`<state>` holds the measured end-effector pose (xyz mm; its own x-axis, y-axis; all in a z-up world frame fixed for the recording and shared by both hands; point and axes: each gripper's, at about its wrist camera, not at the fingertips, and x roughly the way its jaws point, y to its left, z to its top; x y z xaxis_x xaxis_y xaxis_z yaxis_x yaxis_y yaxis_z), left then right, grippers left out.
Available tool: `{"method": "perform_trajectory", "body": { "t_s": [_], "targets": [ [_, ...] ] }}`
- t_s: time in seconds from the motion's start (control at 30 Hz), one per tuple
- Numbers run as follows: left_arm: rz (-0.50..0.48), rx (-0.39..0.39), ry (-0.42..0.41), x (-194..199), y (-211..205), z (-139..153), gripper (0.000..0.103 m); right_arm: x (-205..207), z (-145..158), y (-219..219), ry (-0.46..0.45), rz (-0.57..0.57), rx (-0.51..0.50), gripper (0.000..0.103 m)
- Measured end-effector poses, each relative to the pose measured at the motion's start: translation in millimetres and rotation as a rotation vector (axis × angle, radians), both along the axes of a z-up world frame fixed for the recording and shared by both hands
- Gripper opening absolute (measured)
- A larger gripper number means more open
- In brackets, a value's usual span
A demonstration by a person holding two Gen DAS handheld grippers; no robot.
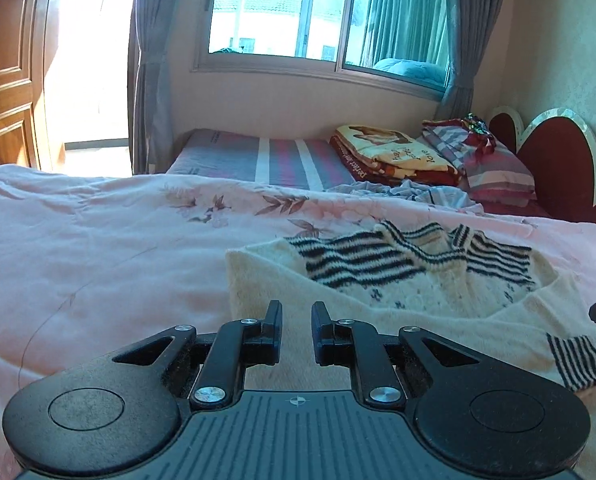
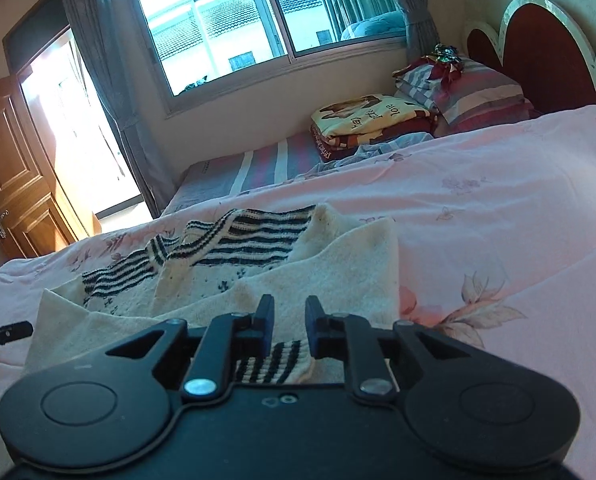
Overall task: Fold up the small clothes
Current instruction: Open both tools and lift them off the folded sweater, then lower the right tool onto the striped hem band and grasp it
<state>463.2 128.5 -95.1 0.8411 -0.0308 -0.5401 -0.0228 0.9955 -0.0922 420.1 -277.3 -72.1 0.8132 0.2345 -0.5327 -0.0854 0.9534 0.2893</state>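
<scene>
Pink quilt (image 1: pixel 98 240) w/ cream sweater (image 1: pixel 378 320); left gripper (image 1: pixel 297 312) & right gripper (image 2: pixel 290 308) slightly open, empty.

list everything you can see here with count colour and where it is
sweater: one, cream with black stripes, partly folded on the quilt just ahead of both claws
quilt: one, pink with a floral print, spread over the near bed
striped sheet: one, grey, red and white, on the far mattress under the window
folded blanket: one, yellow and dark red, on the striped sheet
pillow: one, striped, by the headboard
headboard: one, dark red with pale edging, far right
window: one, with grey curtains at each side
door: one, brown wood, far left
left claw: one, black, open, above the sweater
right claw: one, black, open, above the sweater
</scene>
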Motion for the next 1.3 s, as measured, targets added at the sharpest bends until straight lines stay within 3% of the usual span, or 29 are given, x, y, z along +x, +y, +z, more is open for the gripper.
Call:
{"method": "perform_trajectory", "body": {
  "t_s": [0.03, 0.07, 0.1, 0.23, 0.33, 0.4, 0.5, 0.67, 0.9, 1.1, 1.17, 1.3],
  "targets": [
    [-0.002, 0.002, -0.007, 7.8, 0.4, -0.2, 0.039, 3.5, -1.7, 2.0, 0.004, 0.011, -0.001, 0.017],
    [0.003, 0.011, -0.016, 14.4, 0.8, -0.6, 0.062, 6.1, -3.4, 4.9, 0.005, 0.025, -0.006, 0.017],
    [0.009, 0.027, -0.028, 20.9, 1.0, -1.4, 0.066, 8.2, -6.3, 9.3, 0.012, 0.053, -0.008, 0.017],
    [0.01, 0.013, 0.051, 41.8, 4.6, -18.2, 0.065, 8.8, -30.9, 25.6, 0.044, 0.091, -0.079, 0.015],
    [0.019, -0.002, -0.075, 19.1, 4.7, -1.4, 0.065, 3.1, -29.3, 24.2, 0.018, 0.078, -0.072, 0.012],
    [-0.019, -0.006, -0.1, 12.5, 0.4, 7.2, 0.065, -4.0, -21.8, 21.6, -0.03, 0.063, -0.056, 0.014],
    [-0.08, 0.006, -0.06, 19.3, -7.4, 0.4, 0.065, -4.1, -16.3, 21.2, -0.035, 0.071, -0.041, 0.014],
    [-0.063, -0.018, 0.07, 37.3, -5.7, -36.3, 0.065, 6.4, -27.4, 29.1, 0.031, 0.049, -0.095, 0.012],
    [-0.054, -0.015, 0.019, 31.8, -5.9, -28.4, 0.066, 9.1, -18.3, 23.1, 0.013, 0.002, -0.061, 0.017],
    [-0.039, 0.003, 0.05, 48.1, -6.4, -32.6, 0.066, 38.3, -13.5, 21.5, 0.014, -0.064, -0.107, 0.018],
    [-0.037, 0.0, 0.059, 50.7, -7.2, -37.8, 0.066, 49.3, -20.8, 22.4, 0.064, -0.068, -0.14, 0.017],
    [-0.027, -0.011, 0.046, 45.7, -6.1, -28.6, 0.068, 46.9, -21.2, 22.6, 0.062, -0.053, -0.155, 0.018]
  ]
}}
